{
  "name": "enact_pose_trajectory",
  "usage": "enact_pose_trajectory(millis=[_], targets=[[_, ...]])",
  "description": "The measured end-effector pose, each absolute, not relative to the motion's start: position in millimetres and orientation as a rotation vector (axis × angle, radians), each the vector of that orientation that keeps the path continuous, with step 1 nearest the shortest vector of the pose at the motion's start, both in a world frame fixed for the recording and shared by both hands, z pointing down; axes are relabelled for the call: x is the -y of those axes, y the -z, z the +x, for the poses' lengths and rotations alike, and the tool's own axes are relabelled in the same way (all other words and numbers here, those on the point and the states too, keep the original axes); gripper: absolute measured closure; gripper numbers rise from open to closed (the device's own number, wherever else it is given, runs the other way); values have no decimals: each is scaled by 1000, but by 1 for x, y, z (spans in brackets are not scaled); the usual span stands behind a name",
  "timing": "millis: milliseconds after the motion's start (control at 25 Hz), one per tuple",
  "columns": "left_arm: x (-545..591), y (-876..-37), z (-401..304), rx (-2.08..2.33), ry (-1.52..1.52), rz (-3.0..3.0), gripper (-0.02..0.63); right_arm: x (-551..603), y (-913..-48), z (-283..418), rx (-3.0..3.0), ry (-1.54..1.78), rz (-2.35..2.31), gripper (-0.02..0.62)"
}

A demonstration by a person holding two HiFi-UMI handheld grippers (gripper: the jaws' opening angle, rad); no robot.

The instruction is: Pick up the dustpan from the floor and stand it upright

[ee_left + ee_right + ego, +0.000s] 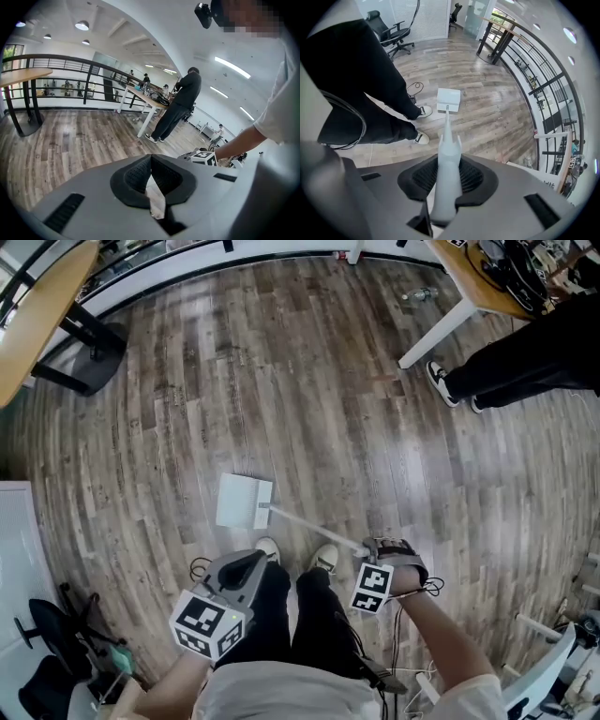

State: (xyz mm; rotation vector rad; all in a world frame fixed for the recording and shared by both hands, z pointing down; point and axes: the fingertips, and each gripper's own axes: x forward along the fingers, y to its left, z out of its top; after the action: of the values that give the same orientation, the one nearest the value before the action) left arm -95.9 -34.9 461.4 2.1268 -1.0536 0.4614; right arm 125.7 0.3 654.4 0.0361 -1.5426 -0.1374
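Observation:
A white dustpan (244,502) has its pan low by the wooden floor just ahead of my shoes; I cannot tell whether it touches. Its long pale handle (314,530) slants up to my right gripper (377,552), which points straight down and is shut on the handle's top end. In the right gripper view the handle (449,154) runs out between the dark pads (473,176) down to the pan (448,100). My left gripper (249,565) hangs off to the left of the handle, apart from the dustpan. Its pads (136,173) meet at the tip and hold nothing.
A person in black (525,371) stands by a white-legged table (436,329) at the far right. A black table base (89,357) sits far left. An office chair (47,652) is near left. A thin cable (199,568) loops by my shoes (268,548).

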Motion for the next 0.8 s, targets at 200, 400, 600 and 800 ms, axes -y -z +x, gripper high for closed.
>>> enact_pose_trajectory(millis=[200,400,600,800], targets=[[35,-435,-99,1068,-438,2144,583,-6,-630,125,1513,123,47,474],[32,-408,-89,1059,-417,2182,584,-10,-609,125,1474,92,47,472],[16,-392,-83,1043,-413,2207,583,-15,-595,121,1396,69,35,472],[4,-382,-84,1050,-395,2205,583,-13,-589,105,1308,74,20,472]])
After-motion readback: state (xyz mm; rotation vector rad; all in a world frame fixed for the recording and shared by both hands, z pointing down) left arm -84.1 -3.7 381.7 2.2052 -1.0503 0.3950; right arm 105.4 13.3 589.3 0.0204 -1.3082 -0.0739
